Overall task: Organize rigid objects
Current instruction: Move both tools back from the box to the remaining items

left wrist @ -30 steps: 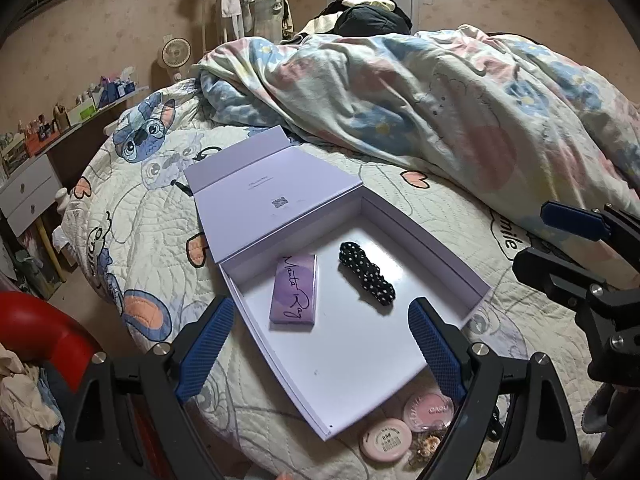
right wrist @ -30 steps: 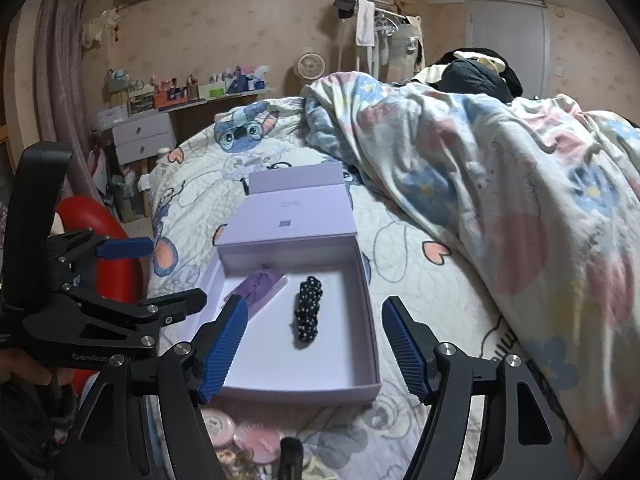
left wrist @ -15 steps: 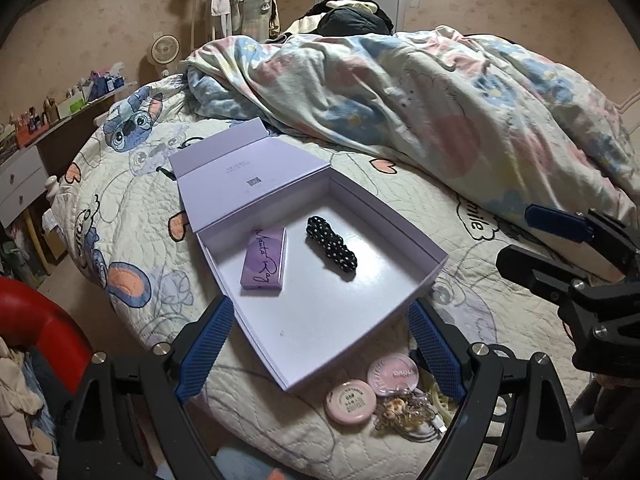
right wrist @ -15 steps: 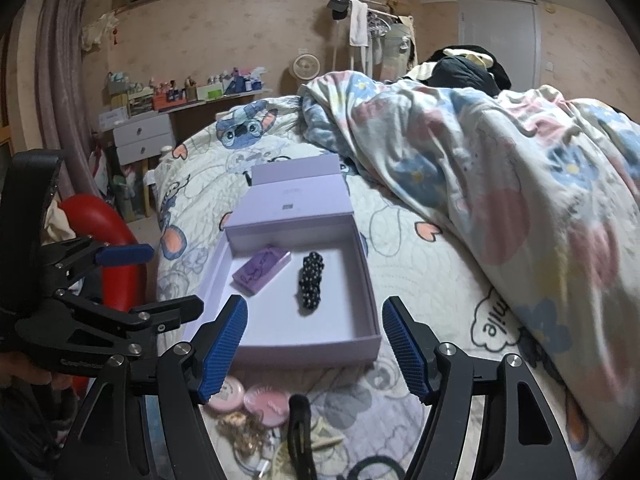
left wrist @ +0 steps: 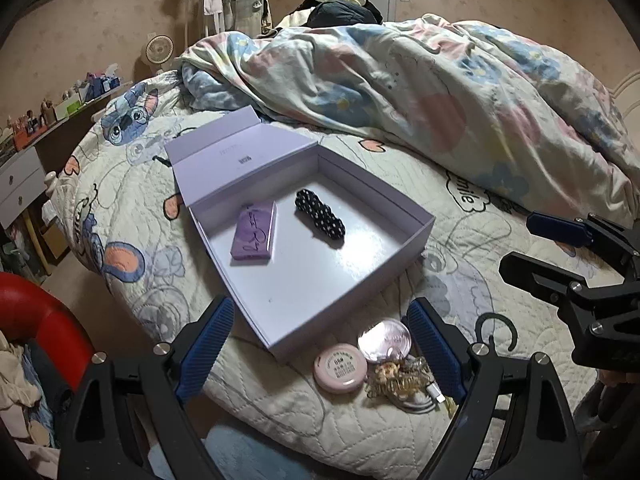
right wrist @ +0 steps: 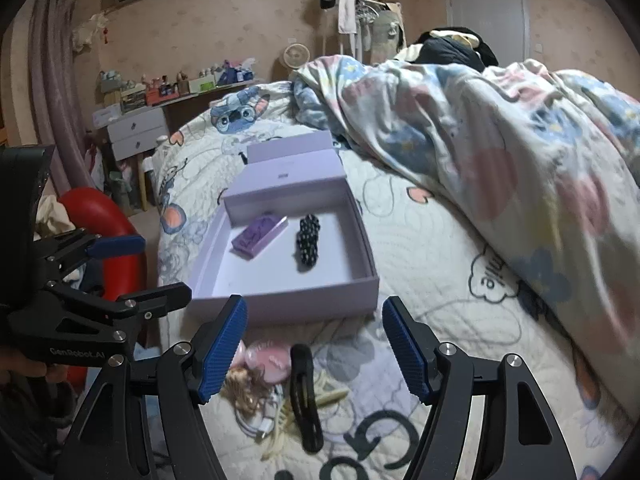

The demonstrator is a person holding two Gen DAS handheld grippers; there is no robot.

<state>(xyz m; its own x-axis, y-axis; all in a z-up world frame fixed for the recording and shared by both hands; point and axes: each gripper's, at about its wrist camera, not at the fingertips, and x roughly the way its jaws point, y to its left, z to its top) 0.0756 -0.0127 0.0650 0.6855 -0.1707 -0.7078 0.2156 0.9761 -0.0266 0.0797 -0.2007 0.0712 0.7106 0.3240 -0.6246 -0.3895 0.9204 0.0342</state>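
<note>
An open lilac box (left wrist: 416, 216) (right wrist: 368, 264) lies on the bed, lid folded back. Inside are a purple case (left wrist: 255, 236) (right wrist: 259, 234) and a black dotted hair clip (left wrist: 320, 219) (right wrist: 307, 241). In front of the box lie two round pink compacts (left wrist: 340, 367) (left wrist: 384, 340) (right wrist: 269, 357), a gold tangle with a white cable (left wrist: 404, 380) (right wrist: 256, 400) and a black clip (right wrist: 305, 396). My left gripper (left wrist: 320, 356) is open and empty over the box's near corner. My right gripper (right wrist: 316, 348) is open and empty above the loose items.
A rumpled floral duvet (left wrist: 400, 80) (right wrist: 500, 140) covers the bed's far and right side. A red rounded object (left wrist: 32, 312) (right wrist: 104, 220) and a white drawer unit (right wrist: 136, 136) stand left of the bed. The bed's edge curves close below the loose items.
Both grippers have pulled back toward the bed's near edge. The box looks farther away, and the compacts, tangle and black clip have come into fuller view. Both stay open.
</note>
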